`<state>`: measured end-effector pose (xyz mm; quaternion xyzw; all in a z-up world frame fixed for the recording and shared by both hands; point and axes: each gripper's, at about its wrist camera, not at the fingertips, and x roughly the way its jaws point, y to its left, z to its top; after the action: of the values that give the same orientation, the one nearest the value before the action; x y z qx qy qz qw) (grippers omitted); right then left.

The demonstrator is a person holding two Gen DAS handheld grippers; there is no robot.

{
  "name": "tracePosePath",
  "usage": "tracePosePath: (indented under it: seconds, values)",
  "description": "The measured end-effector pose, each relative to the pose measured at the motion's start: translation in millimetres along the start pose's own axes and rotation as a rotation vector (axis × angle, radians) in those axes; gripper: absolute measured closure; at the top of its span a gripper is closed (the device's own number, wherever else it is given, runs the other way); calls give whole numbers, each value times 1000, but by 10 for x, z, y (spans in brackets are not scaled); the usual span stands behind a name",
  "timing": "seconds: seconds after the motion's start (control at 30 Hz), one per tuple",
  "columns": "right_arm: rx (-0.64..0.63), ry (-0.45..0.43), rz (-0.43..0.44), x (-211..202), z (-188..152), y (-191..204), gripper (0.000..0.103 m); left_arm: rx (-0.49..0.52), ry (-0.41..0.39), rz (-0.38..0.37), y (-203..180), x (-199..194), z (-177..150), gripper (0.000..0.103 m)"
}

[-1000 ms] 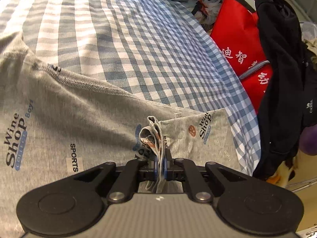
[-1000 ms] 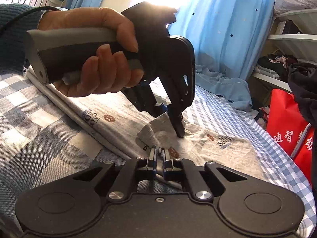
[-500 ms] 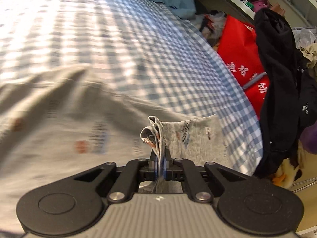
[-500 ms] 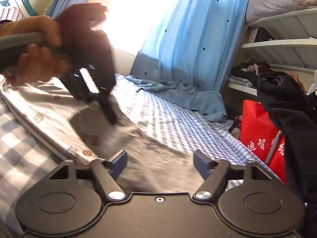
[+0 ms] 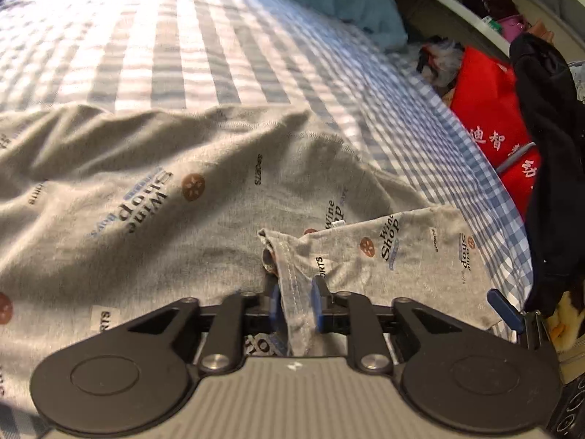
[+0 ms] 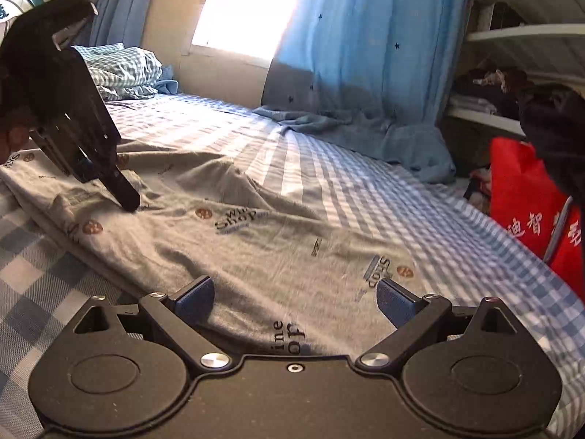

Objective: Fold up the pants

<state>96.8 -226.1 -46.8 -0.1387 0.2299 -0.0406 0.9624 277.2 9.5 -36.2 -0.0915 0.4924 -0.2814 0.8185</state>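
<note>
Grey printed pants (image 5: 153,197) lie spread and rumpled on a blue checked bed; they also show in the right wrist view (image 6: 278,241). My left gripper (image 5: 295,305) has a bunched hem of the pants between its blue pads, with a narrow gap around the cloth. In the right wrist view it (image 6: 124,197) presses down on the pants at the far left. My right gripper (image 6: 294,298) is open wide and empty, just above the near edge of the pants.
The checked bed sheet (image 5: 204,36) stretches beyond the pants. A blue curtain (image 6: 365,55) hangs to the bed. A red bag (image 5: 490,124) and dark hanging clothes (image 5: 548,146) stand off the bed's right edge. A pillow (image 6: 124,69) lies at the far end.
My right gripper let go of the pants and opened wide. My left gripper carried its hem across, away from the right one, and lowered it onto the pants; its pads have loosened slightly.
</note>
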Motion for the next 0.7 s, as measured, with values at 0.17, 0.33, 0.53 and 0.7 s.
tracePosePath:
  seconds: [0.17,0.33,0.53,0.7]
  values:
    - [4,-98,-51,-151,25,-231,1,144,-268,262,-380,-285,-234,8]
    - [-87,-105,-85,213,220,-458,1,303,-323,460,-734,-1,-373,5]
    - [-319,-20,-132,1011,190,-595,1,217,-341,546,-557,304,-496,0]
    - [-148,65,-192,1200,125,-1138,1,137,-330,480,-382,213,-485,0]
